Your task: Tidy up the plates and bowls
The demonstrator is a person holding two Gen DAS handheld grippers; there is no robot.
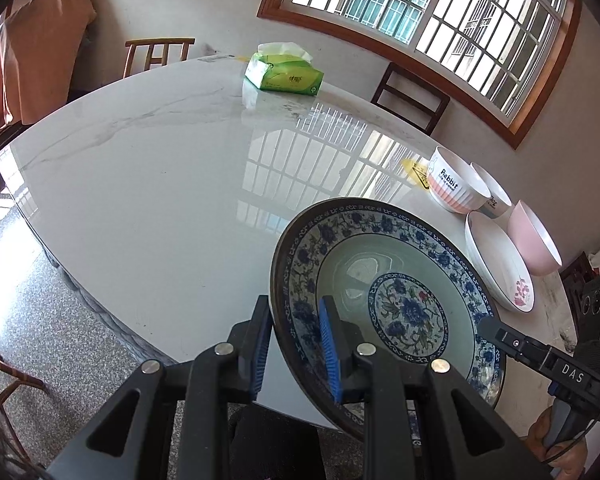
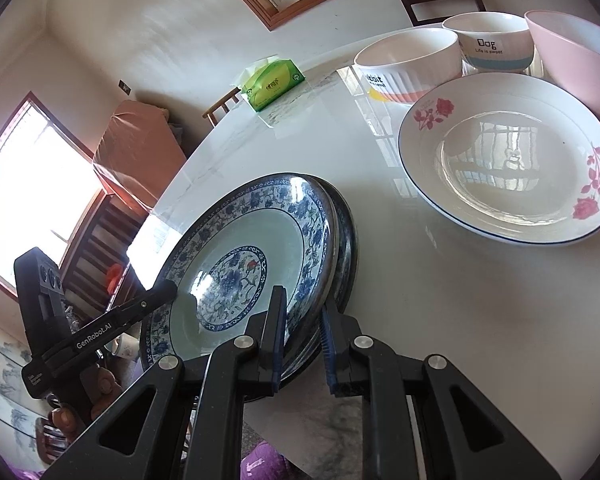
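Two glazed blue-and-white floral porcelain plates sit low in the centre of both wrist views, at the near edge of the glossy white marble-look table; in the right wrist view a second matching rim shows just behind the first, so the pair appears stacked, tilted up off the tabletop. The left gripper straddles the rim at the lower centre of its own view, one blue pad outside the rim and one on the patterned inner band, pinching the plate edge; the right gripper does the same at the opposite side, its jaws pressed nearly together over the rims. Two grips on opposite edges probably serve to keep the heavy, slippery stack from tipping.

At the upper right of the right wrist view lies a white shallow plate with pink rose prints, flat on the table; behind it stand a white ribbed bowl with a pink band, a white bowl lettered "Dog" with a blue band and a plain pink bowl, grouped close together, seemingly the bowls' corner. A green tissue pack rests far off at the upper centre of the left view, well apart from the crockery.
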